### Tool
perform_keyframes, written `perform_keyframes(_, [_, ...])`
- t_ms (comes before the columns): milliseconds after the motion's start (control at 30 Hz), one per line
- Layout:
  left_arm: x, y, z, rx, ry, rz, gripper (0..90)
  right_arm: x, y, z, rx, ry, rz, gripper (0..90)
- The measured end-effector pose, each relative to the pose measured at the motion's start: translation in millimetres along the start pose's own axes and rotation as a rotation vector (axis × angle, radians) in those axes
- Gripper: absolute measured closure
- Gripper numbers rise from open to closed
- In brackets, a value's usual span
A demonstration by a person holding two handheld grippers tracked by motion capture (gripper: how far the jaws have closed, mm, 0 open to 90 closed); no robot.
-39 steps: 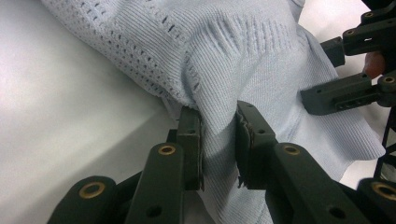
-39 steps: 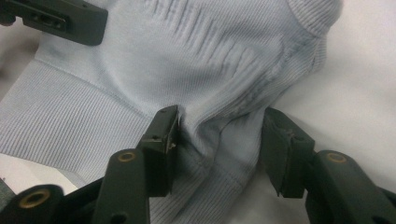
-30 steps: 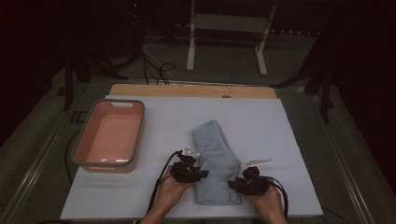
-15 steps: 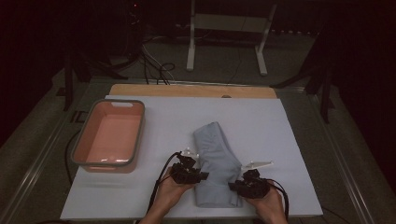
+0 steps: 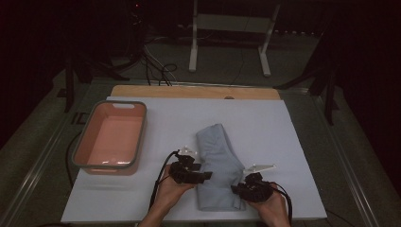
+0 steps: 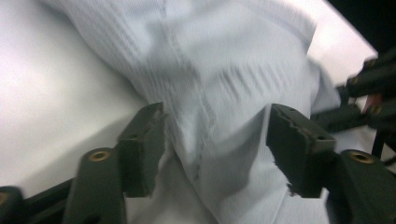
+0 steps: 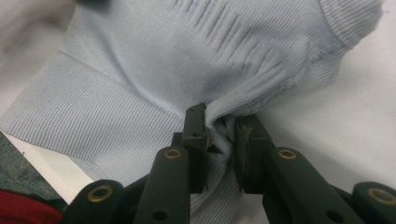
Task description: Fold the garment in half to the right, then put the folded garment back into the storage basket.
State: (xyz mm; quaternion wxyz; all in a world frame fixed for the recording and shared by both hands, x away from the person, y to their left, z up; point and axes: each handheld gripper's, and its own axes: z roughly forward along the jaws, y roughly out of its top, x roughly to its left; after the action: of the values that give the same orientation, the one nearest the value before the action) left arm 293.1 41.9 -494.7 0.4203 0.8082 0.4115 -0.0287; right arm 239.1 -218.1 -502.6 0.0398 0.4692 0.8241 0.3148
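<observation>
A light blue ribbed garment [image 5: 220,156], folded into a long strip, lies on the white mat [image 5: 283,142] near the front edge. My left gripper [image 5: 203,176] is at its left side. Its jaws have just been opening and now stand apart [image 6: 217,112], with a raised ridge of the garment [image 6: 210,84] loose between them. My right gripper [image 5: 236,188] is at the garment's lower right edge. In the right gripper view it [image 7: 222,119] is shut on a pinched fold of the blue fabric [image 7: 163,70].
A salmon-pink bin with a grey rim [image 5: 111,137] stands on the mat to the left. A wooden board edge [image 5: 189,91] runs along the mat's far side. Beyond it are a white stand [image 5: 227,28] and cables on the floor.
The left gripper's jaws have spread apart and let go of the garment's left side. The right gripper has kept its pinch and stayed in place.
</observation>
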Motion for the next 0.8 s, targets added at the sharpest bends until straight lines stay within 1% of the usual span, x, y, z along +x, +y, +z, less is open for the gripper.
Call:
perform_keyframes(100, [1.5,7.7,-2.8,-0.026,0.001,0.008,33.4,0.0,0.0,0.1,0.001,-0.003,-0.002,76.6])
perform_keyframes(200, [3.5,16.2,-2.4,-0.04,0.004,0.001,33.0,0.1,0.0,0.1,0.0,-0.006,-0.004,76.6])
perform_keyframes(267, [4.6,21.7,-0.6,-0.042,-0.001,0.003,32.9,0.5,0.0,0.1,0.002,-0.007,-0.004,76.6])
perform_keyframes(400, [5.7,30.1,5.5,-0.037,0.004,0.014,32.9,0.3,0.1,0.3,0.001,-0.006,-0.007,76.6])
perform_keyframes(500, [6.6,33.8,8.1,-0.051,0.005,0.008,32.8,0.4,0.0,0.2,0.002,-0.007,-0.007,76.6])
perform_keyframes(633, [9.7,36.8,8.5,-0.06,0.011,0.009,31.5,0.9,0.2,0.2,0.003,-0.01,-0.007,76.6])
perform_keyframes(800, [16.5,37.7,4.7,-0.078,0.049,-0.004,27.6,2.2,0.6,0.1,0.005,-0.018,-0.014,76.6])
